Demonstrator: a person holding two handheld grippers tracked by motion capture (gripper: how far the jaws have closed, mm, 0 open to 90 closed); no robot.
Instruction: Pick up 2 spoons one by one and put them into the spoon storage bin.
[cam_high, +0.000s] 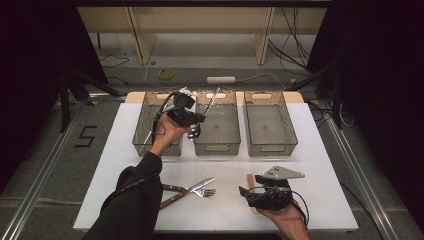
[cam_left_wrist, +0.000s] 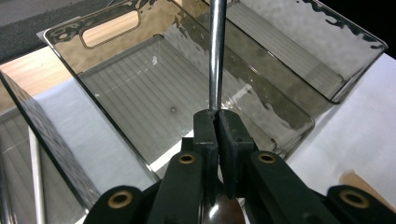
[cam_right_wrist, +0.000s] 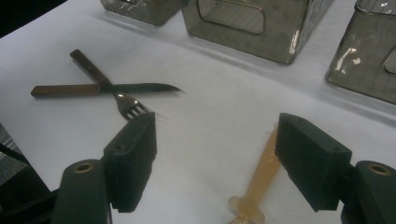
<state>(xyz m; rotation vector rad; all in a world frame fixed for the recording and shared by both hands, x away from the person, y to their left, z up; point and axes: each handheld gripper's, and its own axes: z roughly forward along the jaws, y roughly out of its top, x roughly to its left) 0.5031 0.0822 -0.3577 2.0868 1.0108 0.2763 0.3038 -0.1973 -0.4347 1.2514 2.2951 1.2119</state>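
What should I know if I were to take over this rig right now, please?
Left gripper: shut on a metal spoon, held over the middle bin.
Right gripper: open, low over the table, a beige utensil lying between its jaws.
Left bin: already holds a thin metal piece.
Left to do: drop the spoon; knife and fork lie crossed on the table.
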